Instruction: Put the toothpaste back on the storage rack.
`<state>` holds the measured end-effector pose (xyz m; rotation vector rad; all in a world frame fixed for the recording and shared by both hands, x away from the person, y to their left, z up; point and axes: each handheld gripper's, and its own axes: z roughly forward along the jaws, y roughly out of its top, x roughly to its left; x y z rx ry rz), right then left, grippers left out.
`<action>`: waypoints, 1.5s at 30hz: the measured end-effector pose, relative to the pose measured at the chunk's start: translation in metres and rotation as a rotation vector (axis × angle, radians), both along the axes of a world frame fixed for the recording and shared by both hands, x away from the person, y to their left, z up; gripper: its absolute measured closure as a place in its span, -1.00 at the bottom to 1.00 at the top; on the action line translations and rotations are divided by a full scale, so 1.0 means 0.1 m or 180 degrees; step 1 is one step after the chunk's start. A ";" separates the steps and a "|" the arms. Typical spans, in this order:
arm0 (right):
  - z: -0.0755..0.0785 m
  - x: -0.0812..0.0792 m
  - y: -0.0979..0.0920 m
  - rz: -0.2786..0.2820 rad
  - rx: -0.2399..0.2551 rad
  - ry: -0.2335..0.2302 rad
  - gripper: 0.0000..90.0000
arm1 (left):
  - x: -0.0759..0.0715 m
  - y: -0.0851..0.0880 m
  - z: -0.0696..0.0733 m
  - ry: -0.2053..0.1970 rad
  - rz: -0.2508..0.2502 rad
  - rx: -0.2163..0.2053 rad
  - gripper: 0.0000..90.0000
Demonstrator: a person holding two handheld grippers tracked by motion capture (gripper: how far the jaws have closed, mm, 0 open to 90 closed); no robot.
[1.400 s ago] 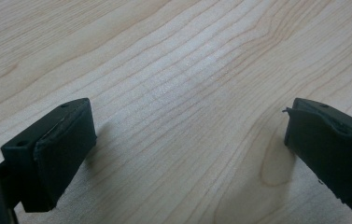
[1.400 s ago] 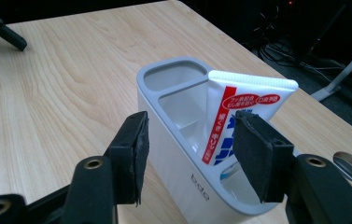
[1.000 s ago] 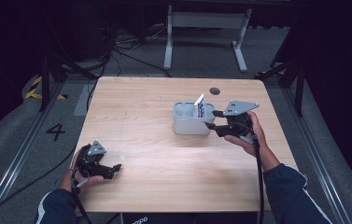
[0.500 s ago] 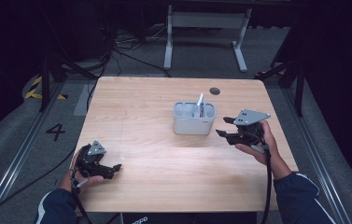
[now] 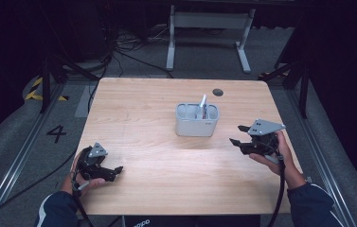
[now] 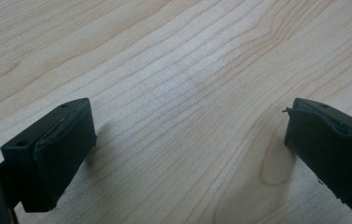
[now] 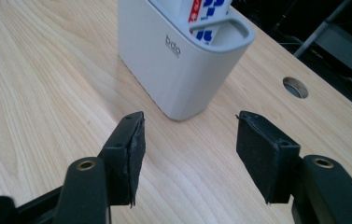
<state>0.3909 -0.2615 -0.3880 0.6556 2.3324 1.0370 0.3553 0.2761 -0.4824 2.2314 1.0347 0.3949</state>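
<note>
Kept the white holder (image 5: 197, 120) upright near the middle of the tabletop (image 5: 143, 109), a little toward its far edge and short of the cable hole (image 5: 218, 92), likely so that either hand could reach its open top. Stowed a printed packet (image 5: 202, 101) on end in one of its compartments, tilted and poking above the rim, probably for easy pinching from above; could not tell what else shared the slots.

Held the right tongs (image 5: 236, 134) open and empty, low over the wood, aimed at the holder's near corner. Seen along these tongs (image 7: 190, 121), framed the holder (image 7: 183, 60) between the two pads but beyond their tips, near yet not touching, with the packet's red and blue print (image 7: 206, 9) at the rim. Judged this a stand-off pose: close enough to reach the packet, clear enough not to nudge the holder.

Parked the left tongs (image 5: 115, 171) at the near left corner, well apart from the holder, apparently idle. Spread wide in their own view (image 6: 187, 121), with bare wood grain between the pads and no load.
</note>
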 end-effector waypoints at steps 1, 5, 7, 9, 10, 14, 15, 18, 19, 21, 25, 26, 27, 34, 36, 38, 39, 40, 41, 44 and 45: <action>-0.04 -0.03 -0.06 -0.0034 -0.0009 0.0008 -0.07 | 0.00 0.00 0.00 -0.0001 -0.0001 0.0001 -0.94; -0.10 -0.07 -0.13 -0.0094 -0.0032 0.0023 -0.09 | 0.00 0.00 0.00 0.0004 0.0010 -0.0003 -0.94; -0.15 -0.10 -0.19 -0.0128 -0.0025 0.0045 -0.10 | -0.01 0.00 0.00 0.0005 0.0018 -0.0006 -0.94; -0.20 -0.13 -0.26 -0.0160 -0.0025 0.0067 -0.12 | -0.01 0.00 0.00 0.0005 0.0019 -0.0008 -0.94; -0.24 -0.14 -0.29 -0.0179 -0.0050 0.0070 -0.13 | -0.01 0.00 0.00 0.0005 0.0019 -0.0008 -0.94; -0.38 -0.20 -0.43 -0.0262 -0.0116 0.0135 -0.14 | -0.01 0.00 0.00 0.0007 0.0019 -0.0006 -0.94; -0.40 -0.21 -0.45 -0.0276 -0.0132 0.0136 -0.14 | -0.01 0.00 0.00 0.0004 0.0019 -0.0007 -0.94; -0.48 -0.24 -0.55 -0.0337 -0.0121 0.0180 -0.15 | -0.01 0.00 0.00 0.0004 0.0019 -0.0007 -0.94; -0.48 -0.24 -0.55 -0.0337 -0.0121 0.0180 -0.15 | -0.01 0.00 0.00 0.0004 0.0019 -0.0007 -0.94; -0.55 -0.26 -0.64 -0.0400 -0.0055 0.0260 -0.18 | -0.01 0.00 0.00 0.0004 0.0020 -0.0008 -0.94; -0.68 -0.28 -0.77 -0.0506 0.0044 0.0406 -0.22 | -0.01 0.00 0.00 0.0004 0.0017 -0.0006 -0.94; -0.68 -0.28 -0.77 -0.0506 0.0044 0.0406 -0.22 | -0.01 0.00 0.00 0.0004 0.0017 -0.0006 -0.94; -0.73 -0.30 -0.84 -0.0553 0.0128 0.0491 -0.25 | 0.00 0.00 0.00 -0.0003 0.0002 0.0002 -0.95; -0.90 -0.36 -1.01 -0.0741 0.0327 0.0680 -0.33 | 0.00 0.00 0.00 0.0019 0.0020 -0.0008 -0.95; -0.95 -0.38 -1.06 -0.0800 0.0386 0.0753 -0.36 | 0.00 0.00 0.00 0.0037 0.0014 -0.0006 -0.95; -0.98 -0.40 -1.12 -0.0888 0.0511 0.0776 -0.39 | 0.00 0.00 0.00 0.0044 0.0032 -0.0017 -0.95; -0.98 -0.40 -1.14 -0.0926 0.0530 0.0795 -0.40 | 0.00 0.00 0.00 0.0050 0.0032 -0.0019 -0.95; -0.98 -0.41 -1.15 -0.0967 0.0540 0.0797 -0.40 | 0.00 -0.01 0.00 0.0056 0.0034 -0.0026 -0.95; -0.98 -0.41 -1.15 -0.0970 0.0529 0.0792 -0.40 | 0.00 -0.01 0.00 0.0056 0.0034 -0.0026 -0.95; -0.98 -0.42 -1.12 -0.0967 0.0431 0.0737 -0.43 | 0.00 -0.01 0.00 0.0048 0.0041 -0.0022 -0.95; -0.98 -0.42 -1.12 -0.0969 0.0438 0.0741 -0.43 | 0.00 -0.01 0.00 0.0046 0.0042 -0.0021 -0.95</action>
